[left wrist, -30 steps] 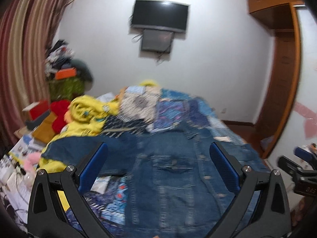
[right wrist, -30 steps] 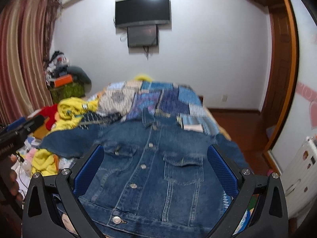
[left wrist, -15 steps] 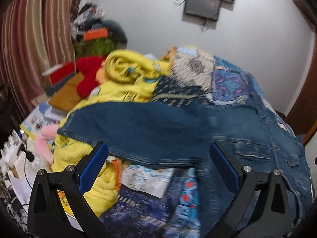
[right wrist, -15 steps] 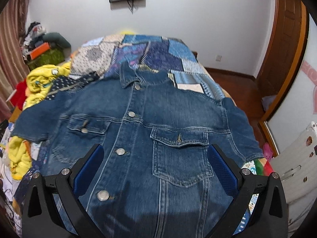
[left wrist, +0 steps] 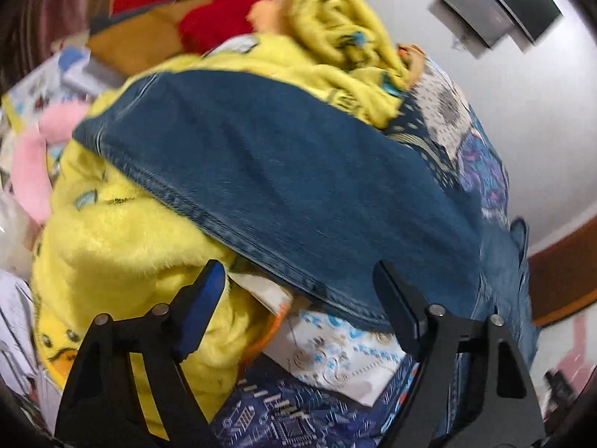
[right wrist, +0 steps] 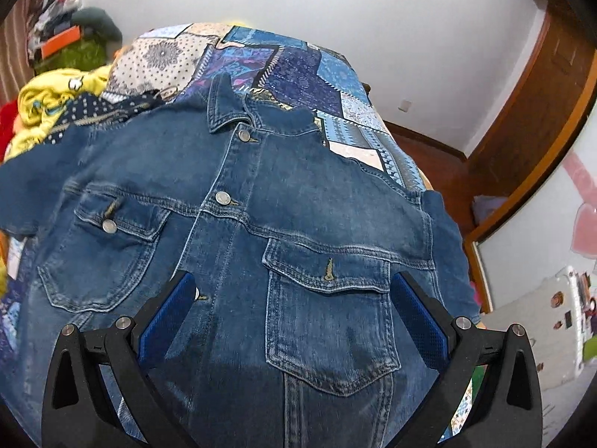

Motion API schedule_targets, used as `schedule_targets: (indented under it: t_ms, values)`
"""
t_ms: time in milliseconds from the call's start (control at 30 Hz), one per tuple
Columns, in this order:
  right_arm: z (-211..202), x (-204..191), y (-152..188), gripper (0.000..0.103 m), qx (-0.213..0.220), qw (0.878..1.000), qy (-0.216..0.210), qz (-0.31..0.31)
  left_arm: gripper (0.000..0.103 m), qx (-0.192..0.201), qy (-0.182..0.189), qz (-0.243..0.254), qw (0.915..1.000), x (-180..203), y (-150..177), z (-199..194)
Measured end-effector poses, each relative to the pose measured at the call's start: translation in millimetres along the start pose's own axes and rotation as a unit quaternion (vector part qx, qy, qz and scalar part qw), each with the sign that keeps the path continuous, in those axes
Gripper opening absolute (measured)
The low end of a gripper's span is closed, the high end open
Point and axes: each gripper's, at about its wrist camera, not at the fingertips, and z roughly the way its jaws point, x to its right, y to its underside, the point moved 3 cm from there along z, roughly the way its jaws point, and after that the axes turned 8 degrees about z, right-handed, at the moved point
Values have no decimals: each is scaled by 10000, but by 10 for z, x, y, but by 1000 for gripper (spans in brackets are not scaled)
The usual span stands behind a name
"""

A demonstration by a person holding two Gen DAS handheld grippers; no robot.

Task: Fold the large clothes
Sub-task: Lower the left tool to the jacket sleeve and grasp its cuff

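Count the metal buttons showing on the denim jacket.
3 on the denim jacket: collar button, placket button, left-in-view pocket flap button. The right gripper may hide more lower down.

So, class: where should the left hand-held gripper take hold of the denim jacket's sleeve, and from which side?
Grip the sleeve at its stitched lower hem, coming from below its near edge. That edge overhangs the yellow plush, so one finger can probably slip under; the left hand-held gripper is open there.

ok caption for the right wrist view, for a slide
Open right hand-held gripper poised over the chest pocket of a buttoned denim jacket spread on a patchwork quilt.
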Motion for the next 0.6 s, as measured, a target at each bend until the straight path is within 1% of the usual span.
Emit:
schedule_targets:
  t_ms: [67, 133, 167, 233, 267, 300, 333, 400, 467, 500, 567, 600]
  values:
    - [7, -37, 3, 103, 10, 10000, -11, -88, 75, -42, 72, -264, 9996, -115, -27, 64]
    - [9, -68, 2, 103, 13, 9999, -45, -144, 66, -31, 165, -485, 9987, -205, -63, 114]
    - [11, -76, 3, 103, 19, 9999, -59, -146, 64, -19, 178, -539, 9984, -228, -79, 124]
    - [20, -83, 6, 103, 13, 9999, -79, -141, 55, 7, 147, -572, 9983, -257, -130, 140]
    - [24, -83, 6, 103, 0, 9999, -95, -135, 52, -3, 157, -573, 9982, -268, -149, 147]
    - [25, -78, 6, 103, -15, 9998, -119, -129, 49, -11, 147, -560, 9983, -260, -163, 147]
    - [19, -81, 6, 103, -17, 9998, -132, -124, 43, -8, 109, -529, 9985, -247, -177, 144]
    - [-3, -68, 6, 103, 2, 9999, -133, -92, 35, -6, -11, -404, 9992, -215, -210, 123]
    - [-28, -54, 9, 103, 14, 9999, -136, -52, 21, 50, -175, -227, 9996, -161, -252, 84]
    - [-40, -47, 11, 103, 17, 9999, -136, -33, 11, 89, -332, -92, 9994, -122, -289, 46]
    - [-65, -29, 13, 103, 21, 9999, -157, 6, 11, 190, -461, 125, 9987, -28, -354, -49]
    - [-83, -17, 13, 103, 16, 9998, -181, 20, 10, 258, -455, 200, 9984, 21, -382, -103]
